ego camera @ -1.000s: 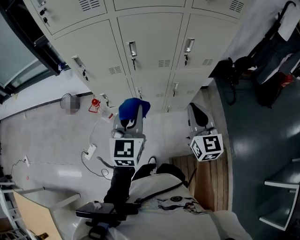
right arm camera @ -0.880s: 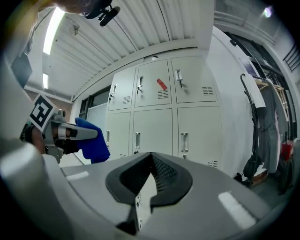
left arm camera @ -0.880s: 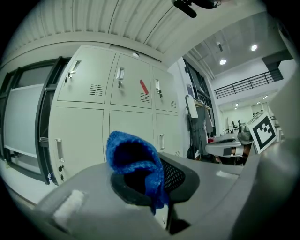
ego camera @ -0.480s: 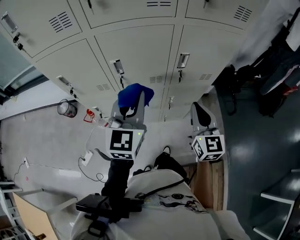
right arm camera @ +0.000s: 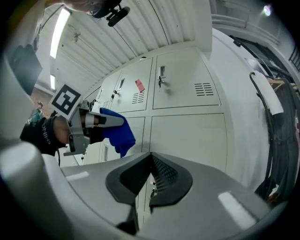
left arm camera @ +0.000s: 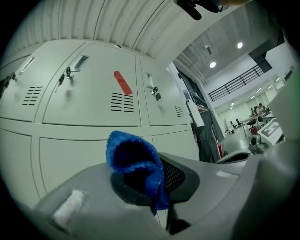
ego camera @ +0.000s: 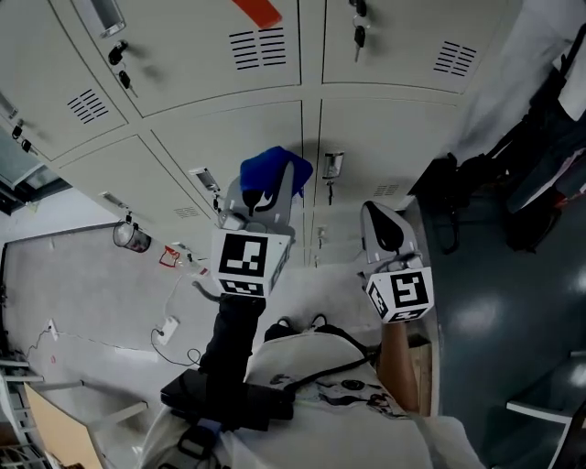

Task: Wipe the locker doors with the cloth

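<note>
A blue cloth (ego camera: 275,170) is clamped in my left gripper (ego camera: 270,190), which is raised in front of the pale grey locker doors (ego camera: 229,137), close to the seam between two columns. In the left gripper view the cloth (left arm camera: 133,157) bulges out of the shut jaws of the left gripper (left arm camera: 157,187), with a locker door (left arm camera: 79,154) just beyond; whether cloth and door touch is unclear. My right gripper (ego camera: 380,226) hangs lower right, shut and empty. The right gripper view shows its jaws together (right arm camera: 150,182), with the left gripper and cloth (right arm camera: 117,131) off to the left.
A red tag (ego camera: 259,11) marks an upper door. Keys hang in several locks (ego camera: 331,169). Dark bags and clothes (ego camera: 540,165) hang at the right. A power strip and cable (ego camera: 169,325) lie on the floor at the left.
Both grippers have risen along the lockers, the left one carrying the cloth up toward the higher row. The view has tilted upward, showing the red-tagged door.
</note>
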Demonstrator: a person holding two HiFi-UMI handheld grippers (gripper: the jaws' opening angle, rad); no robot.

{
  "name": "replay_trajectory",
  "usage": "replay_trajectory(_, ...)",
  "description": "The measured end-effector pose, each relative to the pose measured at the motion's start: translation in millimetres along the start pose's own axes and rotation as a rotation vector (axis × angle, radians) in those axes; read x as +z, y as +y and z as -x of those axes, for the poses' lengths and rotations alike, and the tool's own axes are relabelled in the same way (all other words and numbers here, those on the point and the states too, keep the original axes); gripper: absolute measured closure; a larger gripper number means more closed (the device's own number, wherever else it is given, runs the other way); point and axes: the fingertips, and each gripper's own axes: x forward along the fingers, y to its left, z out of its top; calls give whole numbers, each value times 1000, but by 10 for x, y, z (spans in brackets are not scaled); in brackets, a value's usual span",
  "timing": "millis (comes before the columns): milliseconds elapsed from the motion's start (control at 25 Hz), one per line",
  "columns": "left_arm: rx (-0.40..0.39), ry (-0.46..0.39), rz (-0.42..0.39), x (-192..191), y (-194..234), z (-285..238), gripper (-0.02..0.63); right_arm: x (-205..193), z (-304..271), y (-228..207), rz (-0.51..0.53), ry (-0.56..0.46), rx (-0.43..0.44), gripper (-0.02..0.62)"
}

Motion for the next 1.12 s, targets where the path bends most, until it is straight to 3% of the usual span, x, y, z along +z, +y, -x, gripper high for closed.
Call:
replay_trajectory(120,-29,3,-26,86,-3,-258,581,6,-46,-8,14,7,8,594)
replay_trajectory(400,-28,25,-46,121,140,-654,581,-10,-52,-332,-8,6,-72,595)
replay_trajectory(720,-68,6,-18,146,176,-712,581,-40,-235,-354,-21,15,-67,594)
replay_trajectory(1120,77,31,-7,-1,900,-229,581,-18,-520,-283,-45,3,-12,594)
